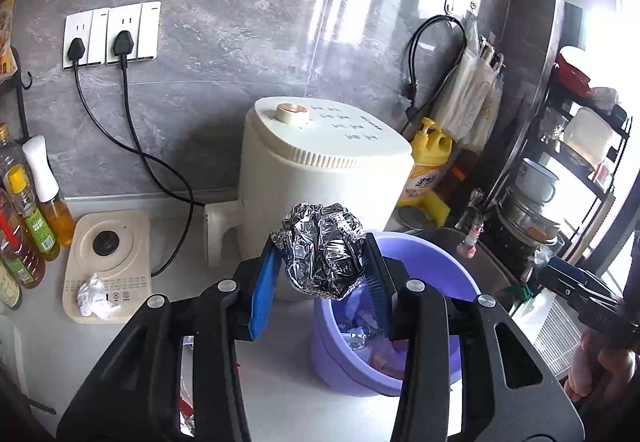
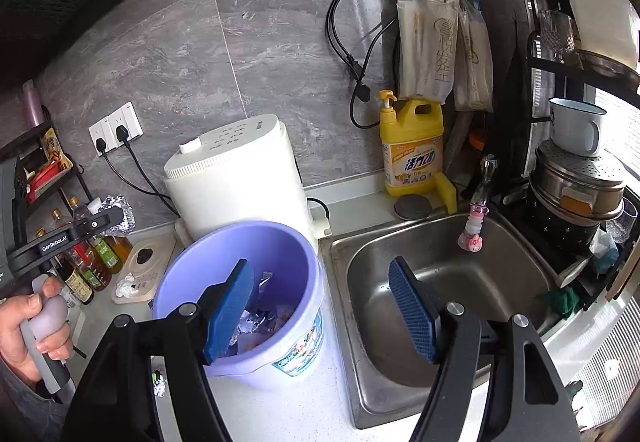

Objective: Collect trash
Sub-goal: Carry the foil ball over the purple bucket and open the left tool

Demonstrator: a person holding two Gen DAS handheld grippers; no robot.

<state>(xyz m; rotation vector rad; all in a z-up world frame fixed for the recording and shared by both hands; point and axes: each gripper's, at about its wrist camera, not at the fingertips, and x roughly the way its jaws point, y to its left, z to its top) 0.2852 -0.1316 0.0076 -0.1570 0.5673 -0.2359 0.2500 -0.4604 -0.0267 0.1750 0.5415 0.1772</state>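
Foil ball clamped in left gripper, above purple bucket. Right gripper spread wide, holding nothing.

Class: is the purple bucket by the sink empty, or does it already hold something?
Not empty. The right wrist view shows crumpled foil and scraps at the bottom of the bucket; it stands upright beside the sink.

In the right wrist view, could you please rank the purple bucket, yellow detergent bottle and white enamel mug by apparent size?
Largest to smallest:
1. purple bucket, though nearest the camera
2. yellow detergent bottle
3. white enamel mug
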